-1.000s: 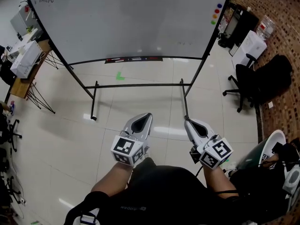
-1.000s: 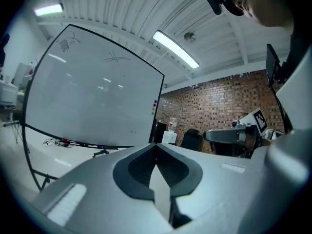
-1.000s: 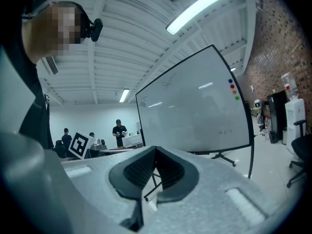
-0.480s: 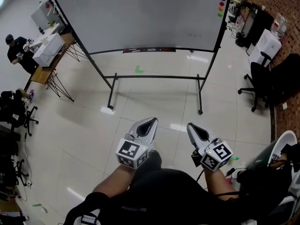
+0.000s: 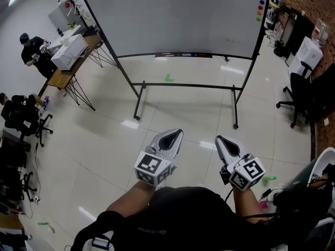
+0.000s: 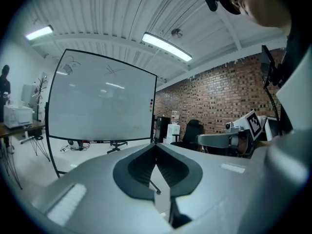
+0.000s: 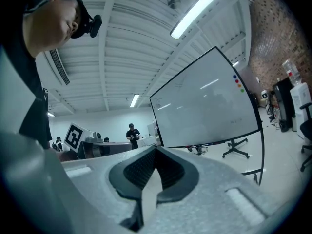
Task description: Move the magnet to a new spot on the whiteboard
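The whiteboard (image 5: 183,14) stands on a black wheeled frame across the tiled floor, well ahead of me. Several small coloured magnets (image 5: 260,11) sit in a column near its upper right edge. My left gripper (image 5: 178,133) and right gripper (image 5: 219,138) are held low in front of the person's body, side by side, pointing toward the board, far from it. Both are shut with nothing between the jaws. In the left gripper view the whiteboard (image 6: 100,106) and magnets (image 6: 151,104) show beyond the closed left gripper (image 6: 156,146). The right gripper view shows the board (image 7: 204,111) and magnets (image 7: 238,84).
The board's black frame legs (image 5: 138,102) reach toward me over the floor. A table with boxes (image 5: 67,56) and a person (image 5: 33,48) are at the left. Office chairs (image 5: 302,88) and a brick wall line the right. Green tape (image 5: 168,78) marks the floor.
The whiteboard has shifted right and farther up in the head view, and more of the room's left side shows. Both grippers stay shut and low.
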A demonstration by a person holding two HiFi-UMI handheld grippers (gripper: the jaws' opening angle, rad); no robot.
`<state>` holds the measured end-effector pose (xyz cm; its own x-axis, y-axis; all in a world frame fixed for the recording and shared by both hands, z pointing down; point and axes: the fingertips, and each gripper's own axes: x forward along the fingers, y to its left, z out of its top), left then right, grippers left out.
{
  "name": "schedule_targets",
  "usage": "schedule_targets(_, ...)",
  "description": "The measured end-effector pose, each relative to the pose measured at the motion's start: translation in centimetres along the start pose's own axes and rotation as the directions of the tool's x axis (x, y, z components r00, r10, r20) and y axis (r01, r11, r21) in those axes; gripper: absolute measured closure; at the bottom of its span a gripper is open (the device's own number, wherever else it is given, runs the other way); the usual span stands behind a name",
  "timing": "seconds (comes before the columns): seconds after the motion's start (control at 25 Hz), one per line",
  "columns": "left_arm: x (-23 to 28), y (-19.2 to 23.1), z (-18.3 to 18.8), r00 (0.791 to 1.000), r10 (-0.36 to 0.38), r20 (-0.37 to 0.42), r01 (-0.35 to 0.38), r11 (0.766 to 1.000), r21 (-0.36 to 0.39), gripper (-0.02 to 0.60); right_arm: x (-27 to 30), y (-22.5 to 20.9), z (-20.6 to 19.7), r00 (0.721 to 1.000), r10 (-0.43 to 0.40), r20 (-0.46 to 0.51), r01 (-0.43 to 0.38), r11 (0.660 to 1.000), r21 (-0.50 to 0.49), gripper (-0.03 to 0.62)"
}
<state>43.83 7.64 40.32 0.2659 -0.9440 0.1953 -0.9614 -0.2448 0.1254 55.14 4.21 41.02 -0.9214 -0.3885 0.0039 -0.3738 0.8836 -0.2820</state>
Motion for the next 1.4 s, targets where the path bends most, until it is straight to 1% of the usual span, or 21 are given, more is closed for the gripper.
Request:
schedule_targets(0.16,-3.1,3.4,-1.1,1.0,-0.013,0.015,0.013,1.0,0.002,0.566,2.5,3.6,-1.3,1.0,-0.019,-0.015,0.018,1.0,-0.007,0.591)
schedule_targets(0.32,-6.5,7.6,-1.2,1.0,-0.001,0.015,0.001,1.0,0.001,0.566,5.5,7.7,-2.4,0.999,-0.033,-0.019,0.032,0.999,-0.037,0.591)
schedule_targets(0.48,-7.8,10.1,-0.9,0.999,-0.038,0.039,0.038,0.999,0.005,0.566,7.4,10.2,-3.0,0.997,-0.066,-0.03,0.063,0.996,-0.067,0.591)
schedule_targets(0.64,-8.3,11.0,-1.6,0.995,-0.097,0.036,0.096,0.995,0.003,0.566,8.3,11.7,-3.0,0.993,-0.111,-0.031,0.108,0.991,-0.079,0.591)
schedule_targets(0.72,-8.5,11.5,-1.2,0.993,-0.113,0.04,0.113,0.994,0.005,0.566,8.7,12.4,-2.9,0.992,-0.125,-0.024,0.123,0.989,-0.083,0.591)
schedule_targets(0.84,-9.0,12.5,-0.4,0.992,-0.112,0.057,0.112,0.994,0.004,0.566,9.6,13.2,-2.9,0.99,-0.138,-0.03,0.135,0.986,-0.095,0.591)
schedule_targets(0.96,-9.4,13.1,-1.2,0.992,-0.115,0.059,0.115,0.993,-0.005,0.566,10.0,13.4,-3.1,0.989,-0.14,-0.048,0.135,0.986,-0.093,0.591)
schedule_targets(1.2,-9.4,13.1,-0.9,0.992,-0.095,0.08,0.097,0.995,-0.024,0.566,10.2,13.3,-2.8,0.99,-0.129,-0.057,0.122,0.987,-0.101,0.591)
schedule_targets(1.4,-9.8,13.1,-0.3,0.993,-0.079,0.093,0.081,0.996,-0.024,0.566,10.3,13.4,-2.8,0.992,-0.115,-0.061,0.109,0.989,-0.099,0.591)
